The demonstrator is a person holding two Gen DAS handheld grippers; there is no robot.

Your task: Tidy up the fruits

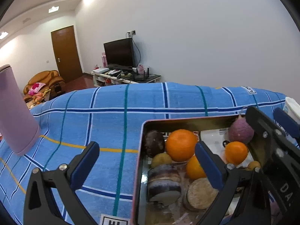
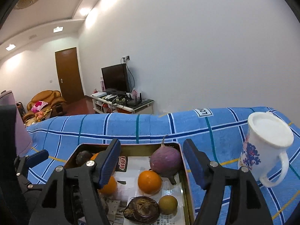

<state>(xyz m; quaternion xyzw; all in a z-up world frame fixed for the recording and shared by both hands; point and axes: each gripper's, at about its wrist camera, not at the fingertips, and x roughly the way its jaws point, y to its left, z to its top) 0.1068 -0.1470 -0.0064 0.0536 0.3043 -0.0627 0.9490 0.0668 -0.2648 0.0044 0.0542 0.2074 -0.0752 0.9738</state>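
Both grippers, left gripper [image 1: 146,161] and right gripper [image 2: 151,161], hover with jaws apart and empty; fruits like the orange [image 2: 149,181] sit corralled in the tin [image 1: 142,129], roughly 6 o'clock on the tabletop.

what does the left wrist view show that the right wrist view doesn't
Only the left wrist view shows the round cracker-like disc and the striped dark roll in the near end of the tin.

Only the right wrist view shows the whole white mug and the dark wrinkled fruit.

Both show the tin, the purple turnip, oranges, the blue plaid cloth, and both tongs open and empty: left tongs, right tongs.
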